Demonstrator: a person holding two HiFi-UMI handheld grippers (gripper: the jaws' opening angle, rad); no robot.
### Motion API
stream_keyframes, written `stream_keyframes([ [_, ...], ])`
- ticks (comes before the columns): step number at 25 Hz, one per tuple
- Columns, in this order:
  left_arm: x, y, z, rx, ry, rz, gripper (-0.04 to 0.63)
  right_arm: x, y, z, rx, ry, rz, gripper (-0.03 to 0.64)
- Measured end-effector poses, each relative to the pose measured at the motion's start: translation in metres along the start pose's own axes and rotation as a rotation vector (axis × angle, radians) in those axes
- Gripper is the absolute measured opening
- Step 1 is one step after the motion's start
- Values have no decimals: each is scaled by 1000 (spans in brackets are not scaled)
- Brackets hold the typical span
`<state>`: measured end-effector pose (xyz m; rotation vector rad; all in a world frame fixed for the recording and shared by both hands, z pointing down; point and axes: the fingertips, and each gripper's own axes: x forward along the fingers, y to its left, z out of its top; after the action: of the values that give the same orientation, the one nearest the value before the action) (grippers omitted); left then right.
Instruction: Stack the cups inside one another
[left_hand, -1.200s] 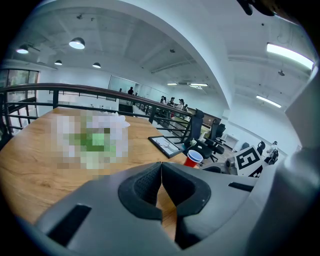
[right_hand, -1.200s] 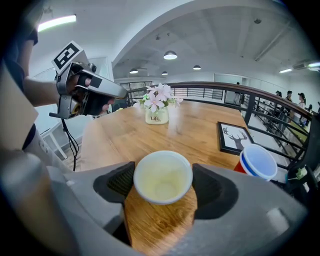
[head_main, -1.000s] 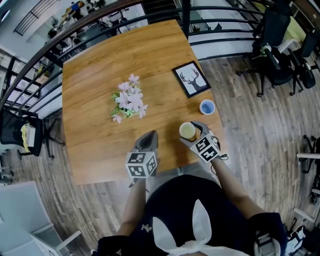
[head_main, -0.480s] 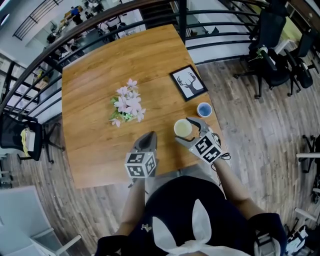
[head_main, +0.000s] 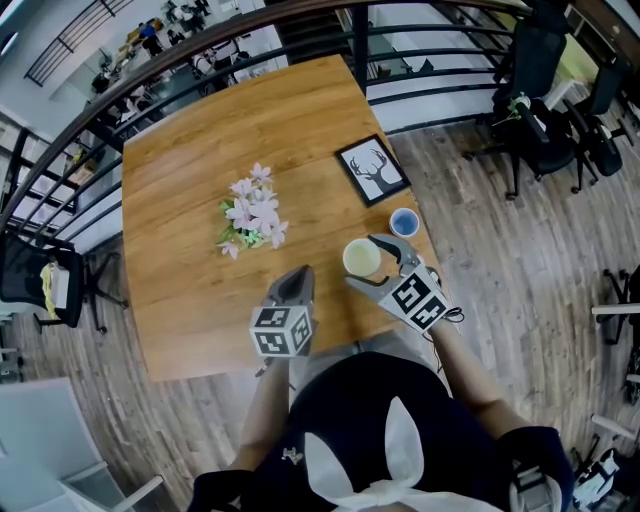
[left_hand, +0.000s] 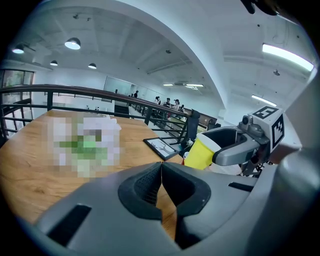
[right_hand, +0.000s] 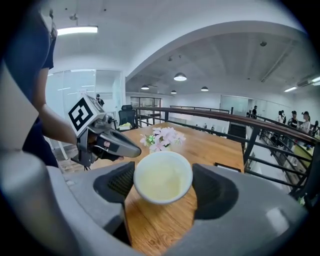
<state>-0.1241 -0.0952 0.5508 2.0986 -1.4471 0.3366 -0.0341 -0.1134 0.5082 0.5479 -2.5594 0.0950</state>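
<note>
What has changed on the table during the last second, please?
The right gripper, shut on the round yellow cup, carried it a little nearer to the small blue cup. The left gripper, fingers shut and empty, the blue cup, the pink flowers and the framed deer picture stayed in place.

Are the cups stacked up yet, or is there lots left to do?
Not stacked yet. Done: the right gripper has its jaws closed on the yellow cup. In hand: that cup looks lifted off the table, close to the blue cup. Left: putting one cup inside the other; the blue cup stands alone near the table's edge. The left gripper is shut and empty.
</note>
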Motion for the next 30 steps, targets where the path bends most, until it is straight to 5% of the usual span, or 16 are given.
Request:
stream_keyframes([
  [21, 21, -21, 3, 23, 21, -65, 20, -60, -101, 3, -9, -5, -263, 357],
  [30, 32, -27, 9, 27, 24, -86, 20, -63, -124, -7, 14, 7, -300, 357],
])
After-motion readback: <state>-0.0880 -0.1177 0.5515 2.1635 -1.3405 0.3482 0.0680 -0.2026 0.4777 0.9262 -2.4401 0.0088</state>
